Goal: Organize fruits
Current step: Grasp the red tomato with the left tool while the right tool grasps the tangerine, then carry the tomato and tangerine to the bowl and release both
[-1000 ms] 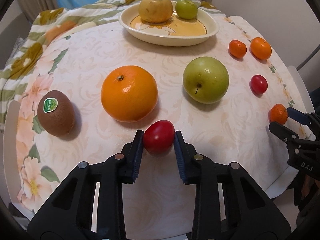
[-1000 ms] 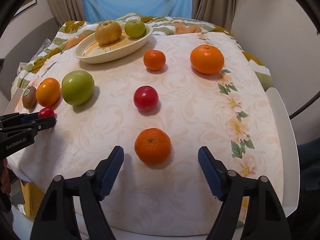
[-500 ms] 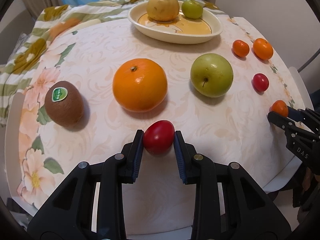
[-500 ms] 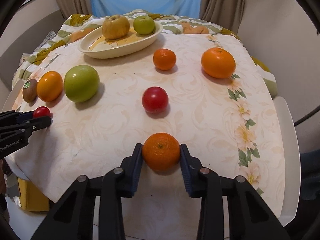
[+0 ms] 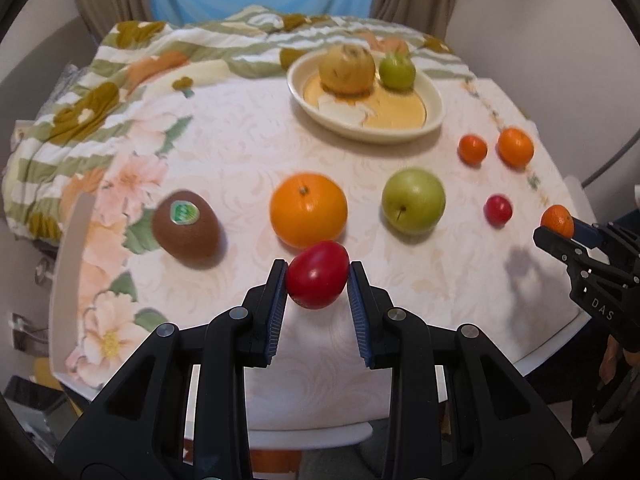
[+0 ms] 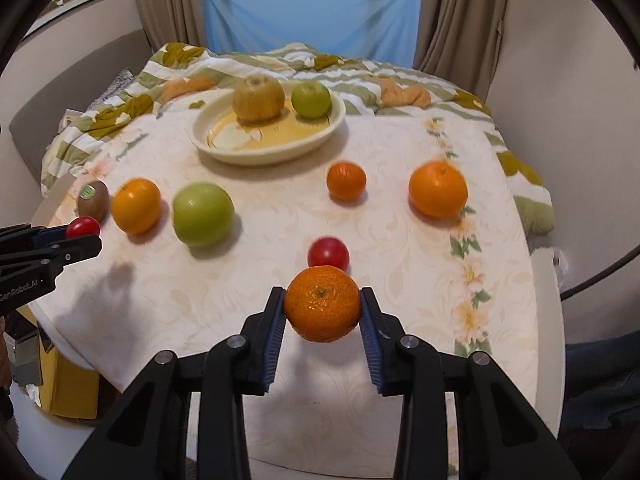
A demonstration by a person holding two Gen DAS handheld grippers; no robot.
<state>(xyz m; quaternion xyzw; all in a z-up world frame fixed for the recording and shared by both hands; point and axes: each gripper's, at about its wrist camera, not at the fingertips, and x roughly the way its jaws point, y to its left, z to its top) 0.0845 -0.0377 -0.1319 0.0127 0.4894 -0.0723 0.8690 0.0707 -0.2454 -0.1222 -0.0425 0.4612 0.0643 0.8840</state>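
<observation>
The left gripper (image 5: pixel 318 276) points steeply down at the table (image 5: pixel 248 160), clamped on a red tomato (image 5: pixel 317 275) held clear of the cloth, with the large orange (image 5: pixel 308 210) just beyond its tips and the kiwi (image 5: pixel 186 235) off to its left. The right gripper (image 6: pixel 322 309), tilted down likewise, has its jaws closed tight on a mandarin (image 6: pixel 323 308) lifted off the cloth, a second tomato (image 6: pixel 328 253) just past it. The plate (image 6: pixel 208 142) holding a pear and a small green fruit lies well ahead of both tools.
</observation>
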